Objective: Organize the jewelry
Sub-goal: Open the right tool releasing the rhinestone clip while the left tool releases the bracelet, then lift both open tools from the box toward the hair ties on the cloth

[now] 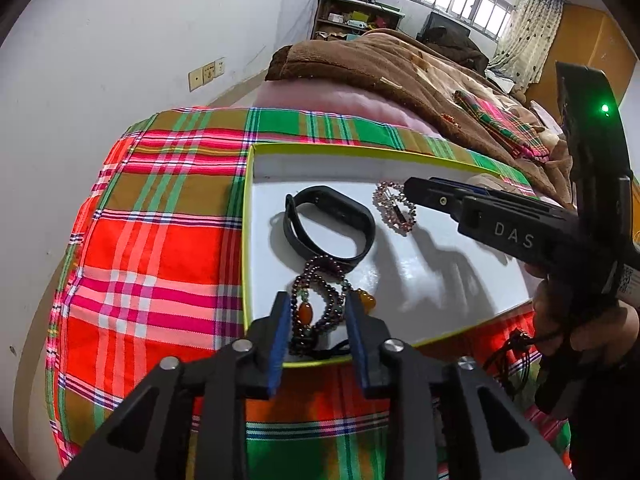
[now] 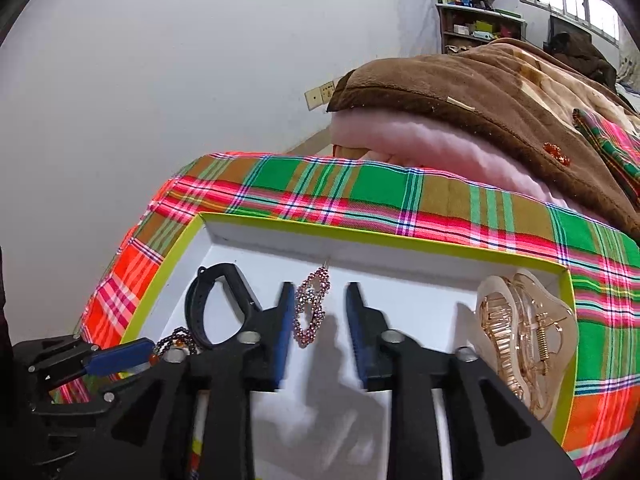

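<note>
A white tray with a yellow-green rim (image 1: 249, 216) lies on the plaid cloth. In it are a black wristband (image 1: 294, 220), a dark bead necklace (image 1: 320, 276) with an orange pendant, a pink rhinestone hair clip (image 1: 394, 210) and a translucent beige claw clip (image 2: 520, 332). My left gripper (image 1: 318, 298) is open, its blue pads on either side of the bead necklace, which rests on the tray floor. My right gripper (image 2: 320, 288) is open over the tray. The rhinestone clip (image 2: 310, 312) lies between its fingers, close to the left pad. The wristband (image 2: 200, 304) sits just left of it.
Plaid cloth (image 1: 152, 248) covers the bed around the tray. A brown blanket (image 1: 400, 64) and a pink quilt (image 2: 420, 144) are piled behind it. A white wall runs along the left. A hand (image 1: 560, 320) holds the right gripper, with dark cords (image 1: 516, 356) beside it.
</note>
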Available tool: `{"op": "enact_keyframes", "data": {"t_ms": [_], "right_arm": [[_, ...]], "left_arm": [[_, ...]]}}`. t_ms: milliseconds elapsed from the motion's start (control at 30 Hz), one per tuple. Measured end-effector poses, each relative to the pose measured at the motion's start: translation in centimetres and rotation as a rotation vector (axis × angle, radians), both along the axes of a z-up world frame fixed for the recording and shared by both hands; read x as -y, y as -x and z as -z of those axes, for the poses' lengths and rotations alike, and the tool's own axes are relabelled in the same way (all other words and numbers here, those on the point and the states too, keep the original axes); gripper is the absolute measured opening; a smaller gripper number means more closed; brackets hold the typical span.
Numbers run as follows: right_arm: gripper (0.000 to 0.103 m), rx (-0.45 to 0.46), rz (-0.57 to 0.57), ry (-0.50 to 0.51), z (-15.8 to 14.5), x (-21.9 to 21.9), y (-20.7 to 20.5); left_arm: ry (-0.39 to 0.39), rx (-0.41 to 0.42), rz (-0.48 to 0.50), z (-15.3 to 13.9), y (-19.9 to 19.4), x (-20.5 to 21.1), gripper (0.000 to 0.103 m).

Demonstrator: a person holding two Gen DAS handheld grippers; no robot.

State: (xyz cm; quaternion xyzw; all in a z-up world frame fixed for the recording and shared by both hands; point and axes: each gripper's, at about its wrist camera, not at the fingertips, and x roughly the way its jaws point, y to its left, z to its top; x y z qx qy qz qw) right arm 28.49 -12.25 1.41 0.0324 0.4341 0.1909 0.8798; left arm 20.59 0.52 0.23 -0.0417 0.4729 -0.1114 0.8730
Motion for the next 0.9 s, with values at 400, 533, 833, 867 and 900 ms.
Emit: {"op": "enact_keyframes", "data": {"t_ms": [400, 533, 833, 867, 900], "right_arm": [[0.036, 0.074, 0.008, -0.014, -2.9, 0.7, 3.5], [0.037, 0.106, 0.011, -0.022, -4.0, 1.4, 6.0], [0.045, 0.148, 0.037, -0.023, -5.0, 3.6, 11.2], [0.045, 0.147, 0.038, -0.021, -5.0, 3.8, 11.8], [0.045, 0.148, 0.039, -0.019, -4.9, 4.0, 12.3]], "left_arm": [[0.003, 0.055, -0.015, -2.3, 2.1, -0.1, 0.049], [0.02, 0.075, -0.011, -3.1, 3.3, -0.2, 0.053], [0.062, 0.085, 0.009, -3.5, 6.0, -0.2, 0.058], [0.062, 0.084, 0.009, -3.4, 6.2, -0.2, 0.059], [0.062, 0.084, 0.006, -3.4, 6.6, -0.3, 0.059]]}}
